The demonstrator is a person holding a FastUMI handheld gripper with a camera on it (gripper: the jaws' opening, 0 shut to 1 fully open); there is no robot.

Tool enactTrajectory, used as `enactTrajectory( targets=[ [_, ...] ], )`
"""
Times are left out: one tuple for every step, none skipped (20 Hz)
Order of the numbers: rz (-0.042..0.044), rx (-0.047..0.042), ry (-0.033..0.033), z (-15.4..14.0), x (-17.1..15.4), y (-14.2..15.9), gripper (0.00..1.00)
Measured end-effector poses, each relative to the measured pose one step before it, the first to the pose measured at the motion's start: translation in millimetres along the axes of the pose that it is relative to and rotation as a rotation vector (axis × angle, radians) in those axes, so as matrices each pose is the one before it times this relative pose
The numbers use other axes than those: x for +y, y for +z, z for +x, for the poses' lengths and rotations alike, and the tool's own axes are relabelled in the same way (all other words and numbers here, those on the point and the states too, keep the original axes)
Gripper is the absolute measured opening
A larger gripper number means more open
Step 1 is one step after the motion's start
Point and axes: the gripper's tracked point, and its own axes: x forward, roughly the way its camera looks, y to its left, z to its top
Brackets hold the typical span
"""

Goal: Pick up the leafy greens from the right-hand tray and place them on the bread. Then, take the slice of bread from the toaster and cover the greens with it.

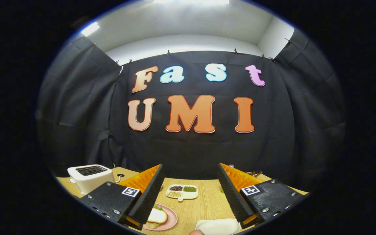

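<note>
My gripper [190, 169] is open and held above the wooden table [207, 204], its fingers spread wide with nothing between them. Below the left finger sits a pink plate [171, 223] with a slice of bread [158, 216] on it. A bit of green leaf [157, 207] shows at the bread's far edge. A white toaster [90, 178] stands at the table's far left, beyond the left finger, and its top slots look dark. A shallow white tray [217, 226] lies close in, just below the right finger.
A small white divided dish [182, 192] with dark, green and pale grains sits on the table ahead, between the fingers. The black cloth wall closes the table's far side. A fingertip [196, 232] peeks in beside the white tray.
</note>
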Motion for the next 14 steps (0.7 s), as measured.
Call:
enactTrajectory(
  targets=[
    [-0.00262,-0.00178,-0.00273,0.13,-0.24,0.59,0.97],
    [0.00048,-0.0065,-0.00154,-1.86,0.13,1.37,0.97],
    [0.00156,-0.0031,0.00139,0.0,1.07,1.21,0.97],
    [0.0011,-0.00247,0.00214,-1.17,0.17,1.33,0.97],
    [-0.00115,-0.00105,-0.00112,-1.13,-0.75,1.17,0.97],
    [-0.00675,-0.00248,-0.00295,-1.63,-1.41,1.94,0.97],
    [-0.00713,-0.0071,-0.00685,-0.37,-1.62,2.98,0.97],
    [-0.00747,-0.00575,-0.0049,-0.79,-1.42,2.77,0.97],
    [-0.00393,-0.00495,-0.00386,-0.79,0.05,2.02,0.97],
    [-0.00161,-0.00123,-0.00314,-0.9,-0.23,1.14,0.97],
    [-0.00019,0.00055,-0.00165,-0.03,-0.14,0.24,0.97],
    [-0.00249,0.00011,0.00035,0.26,0.23,0.55,0.97],
    [-0.00452,-0.00134,-0.00242,-0.94,-0.82,0.27,0.97],
    [-0.00593,-0.0021,-0.00283,-0.44,-0.45,0.51,0.97]
  ],
)
